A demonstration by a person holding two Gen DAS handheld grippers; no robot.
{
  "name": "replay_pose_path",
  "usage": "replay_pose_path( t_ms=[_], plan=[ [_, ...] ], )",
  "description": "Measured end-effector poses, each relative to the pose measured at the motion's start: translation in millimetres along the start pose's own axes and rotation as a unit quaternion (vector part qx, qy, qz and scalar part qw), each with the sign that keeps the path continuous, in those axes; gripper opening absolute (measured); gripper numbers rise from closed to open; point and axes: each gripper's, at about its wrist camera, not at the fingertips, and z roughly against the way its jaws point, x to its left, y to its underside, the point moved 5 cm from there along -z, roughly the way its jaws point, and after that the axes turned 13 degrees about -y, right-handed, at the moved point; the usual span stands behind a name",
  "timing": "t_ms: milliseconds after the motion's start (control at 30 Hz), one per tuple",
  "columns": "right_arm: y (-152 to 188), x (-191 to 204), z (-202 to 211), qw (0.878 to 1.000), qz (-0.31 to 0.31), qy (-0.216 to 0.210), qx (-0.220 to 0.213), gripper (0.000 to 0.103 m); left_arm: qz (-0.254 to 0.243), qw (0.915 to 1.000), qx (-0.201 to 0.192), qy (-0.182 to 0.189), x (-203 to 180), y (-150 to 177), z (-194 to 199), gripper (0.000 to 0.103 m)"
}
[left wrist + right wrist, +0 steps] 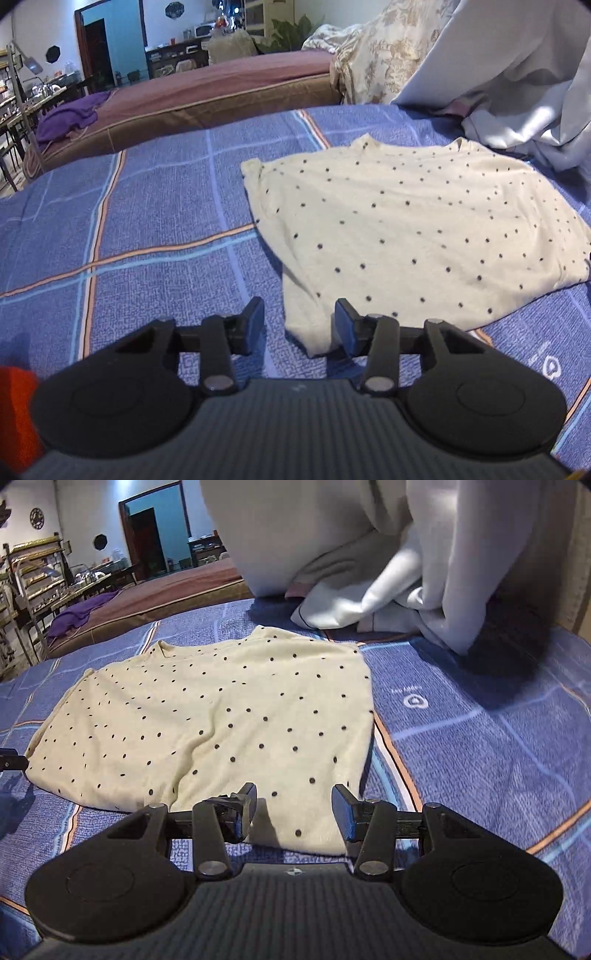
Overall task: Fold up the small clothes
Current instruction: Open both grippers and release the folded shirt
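A small cream shirt with dark polka dots (406, 229) lies spread flat on a blue plaid bedsheet (147, 221). My left gripper (299, 321) is open, its fingers either side of the shirt's near left corner. In the right wrist view the same shirt (221, 716) lies ahead. My right gripper (293, 805) is open, its fingers straddling the shirt's near right corner, low over the sheet. The tip of the left gripper (11, 762) shows at the left edge of that view.
A heap of white-grey bedding (406, 572) lies at the far right of the bed. A second bed with a maroon cover (221, 88) and a purple cloth (70, 114) stands beyond. Shelves and furniture stand at the far left.
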Motion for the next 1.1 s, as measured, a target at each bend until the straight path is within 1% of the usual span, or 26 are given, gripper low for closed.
replay_pose_path(
  t_ms=[67, 100, 133, 167, 200, 233, 267, 300, 333, 367, 400, 433, 500, 633, 733, 767, 800, 833, 867, 900, 933, 967, 1000, 1033, 1067, 1100],
  plan=[
    [6, 6, 2, 1.0, -0.006, -0.009, -0.001, 0.078, -0.014, 0.9998, 0.009, 0.011, -11, -2, 0, 0.042],
    [7, 9, 0, 1.0, -0.003, -0.009, 0.0, 0.078, -0.023, 0.9996, 0.014, 0.006, -16, -2, -4, 0.041],
    [8, 11, 0, 1.0, -0.001, -0.008, -0.001, 0.078, -0.028, 0.9993, 0.024, -0.006, -18, 0, -10, 0.039],
    [9, 13, -1, 1.0, 0.001, -0.009, -0.002, 0.078, -0.027, 0.9989, 0.034, -0.015, -18, 2, -16, 0.033],
    [9, 15, 0, 1.0, 0.0, -0.01, -0.003, 0.078, -0.02, 0.9989, 0.039, -0.015, -15, 5, -19, 0.03],
    [9, 15, 1, 1.0, -0.004, -0.012, -0.007, 0.078, -0.014, 0.9989, 0.044, -0.01, -13, 9, -22, 0.029],
    [8, 16, 2, 1.0, -0.006, -0.014, -0.01, 0.078, -0.01, 0.9988, 0.048, -0.001, -10, 13, -24, 0.025],
    [7, 17, 2, 1.0, -0.006, -0.015, -0.012, 0.078, 0.001, 0.9987, 0.05, 0.011, -6, 17, -27, 0.02],
    [7, 17, 3, 1.0, -0.003, -0.014, -0.014, 0.078, 0.024, 0.9979, 0.054, 0.024, -1, 18, -28, 0.018],
    [7, 16, 3, 1.0, -0.001, -0.012, -0.014, 0.076, 0.053, 0.996, 0.057, 0.045, 8, 19, -30, 0.013],
    [7, 14, 3, 1.0, 0.0, -0.011, -0.01, 0.069, 0.068, 0.9943, 0.055, 0.06, 14, 17, -31, 0.01],
    [8, 12, 2, 1.0, -0.002, -0.011, -0.004, 0.063, 0.074, 0.9937, 0.056, 0.063, 20, 13, -32, 0.009],
    [11, 6, 2, 1.0, -0.011, -0.002, -0.001, 0.062, 0.09, 0.9922, 0.048, 0.072, 37, 5, -31, 0.003],
    [16, -6, 8, 0.999, -0.029, 0.014, -0.008, 0.062, 0.111, 0.9913, 0.035, 0.062, 77, -11, -20, 0.003],
    [19, -9, 9, 0.999, -0.036, 0.013, -0.009, 0.062, 0.103, 0.9925, 0.054, 0.038, 90, -5, -26, 0.003],
    [18, -9, 9, 0.999, -0.037, 0.011, -0.01, 0.062, 0.108, 0.9912, 0.06, 0.047, 89, -2, -25, 0.012],
    [18, -9, 9, 0.999, -0.042, 0.007, -0.013, 0.066, 0.112, 0.9894, 0.063, 0.068, 84, 0, -23, 0.024],
    [17, -11, 10, 0.998, -0.055, 0.001, -0.019, 0.076, 0.112, 0.9884, 0.06, 0.083, 77, 1, -18, 0.032],
    [17, -13, 12, 0.997, -0.07, 0.001, -0.027, 0.082, 0.106, 0.9894, 0.053, 0.084, 67, 2, -13, 0.053],
    [16, -16, 14, 0.996, -0.085, 0.006, -0.034, 0.092, 0.083, 0.9925, 0.039, 0.081, 52, 2, -4, 0.062],
    [16, -19, 16, 0.994, -0.1, 0.011, -0.04, 0.094, 0.046, 0.9956, 0.02, 0.08, 33, 0, 3, 0.063],
    [16, -23, 17, 0.993, -0.112, 0.013, -0.042, 0.094, 0.0, 0.9968, -0.003, 0.08, 11, -2, 11, 0.063],
    [16, -27, 19, 0.991, -0.127, 0.008, -0.046, 0.094, -0.049, 0.9949, -0.024, 0.084, -13, -4, 17, 0.063],
    [17, -32, 21, 0.988, -0.147, 0.002, -0.05, 0.094, -0.101, 0.9899, -0.04, 0.091, -39, -4, 21, 0.064],
    [17, -38, 22, 0.984, -0.168, -0.005, -0.053, 0.094, -0.15, 0.9823, -0.055, 0.098, -66, -3, 25, 0.064],
    [17, -46, 23, 0.979, -0.194, -0.015, -0.055, 0.094, -0.194, 0.9723, -0.073, 0.108, -93, -1, 29, 0.064]
  ],
)
